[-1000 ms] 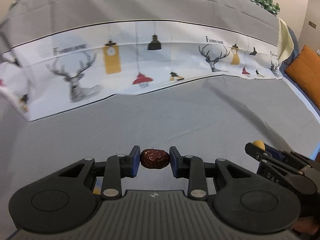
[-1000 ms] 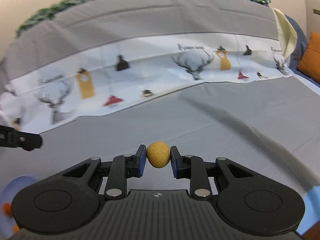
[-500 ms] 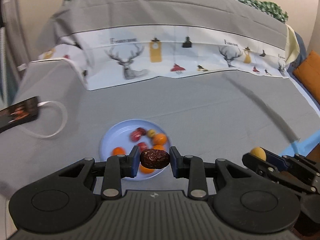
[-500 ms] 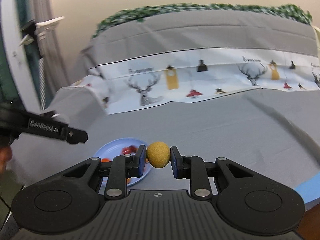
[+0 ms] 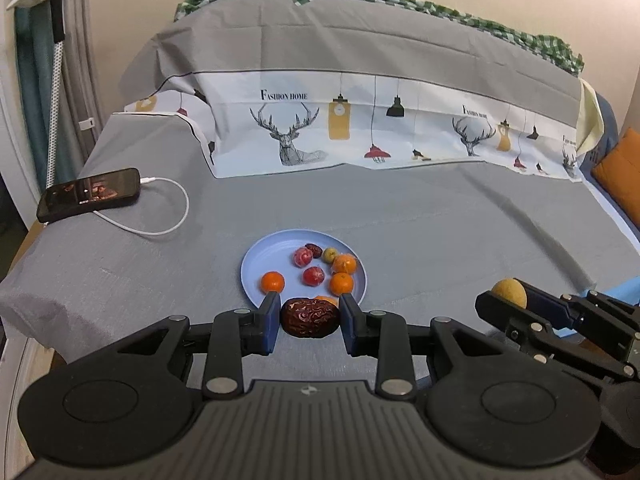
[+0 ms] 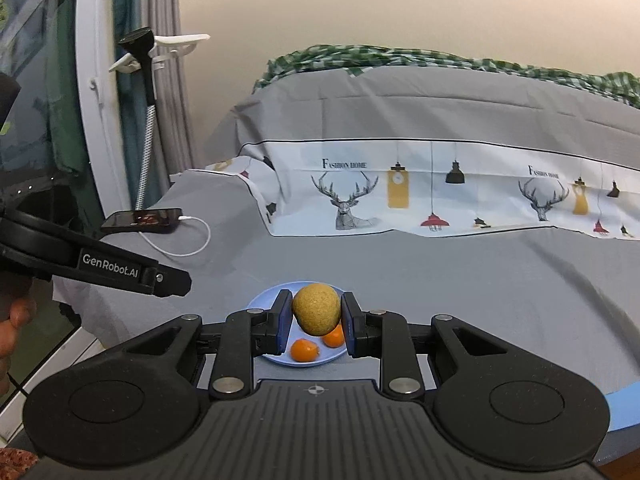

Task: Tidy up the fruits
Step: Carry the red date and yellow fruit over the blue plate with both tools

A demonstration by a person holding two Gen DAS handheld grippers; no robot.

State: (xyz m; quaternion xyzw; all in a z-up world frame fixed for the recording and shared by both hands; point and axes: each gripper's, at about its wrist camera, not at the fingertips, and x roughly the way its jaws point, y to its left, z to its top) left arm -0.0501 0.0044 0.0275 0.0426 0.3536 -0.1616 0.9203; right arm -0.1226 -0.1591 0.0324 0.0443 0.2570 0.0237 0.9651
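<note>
**over the blue plate, both grippers loaded and ready to drop**

on the grey bedspread [image 5: 420, 216] sits a light blue plate [image 5: 260, 260], holding small oranges, red fruits, a dark date and a small green fruit. the left gripper [image 5: 308, 317] hovers at the plate's near rim, clenched on a wrinkled dark red jujube [image 5: 309, 317] pinched between its blue pads. the right gripper [image 6: 316, 315] grasps a round, rough-skinned yellow fruit [image 6: 317, 309], and in its own view the plate [image 6: 264, 300] lies directly beyond and below the fingers, two oranges showing under the fruit. from the left wrist view the right gripper [image 5: 505, 298] sits well off to the plate's right side.

the step in hand looks like the carry-and-place: both fruits are brought to the plate and neither is let go yet. the next move likely calls for lowering each gripper over a bare patch of plate, the left half looks freest, then opening the jaws low enough that the round fruit does not roll off the rim. a phone [image 5: 90, 193] on its white cable [image 5: 168, 224] lies well apart at the bed's far left corner.
</note>
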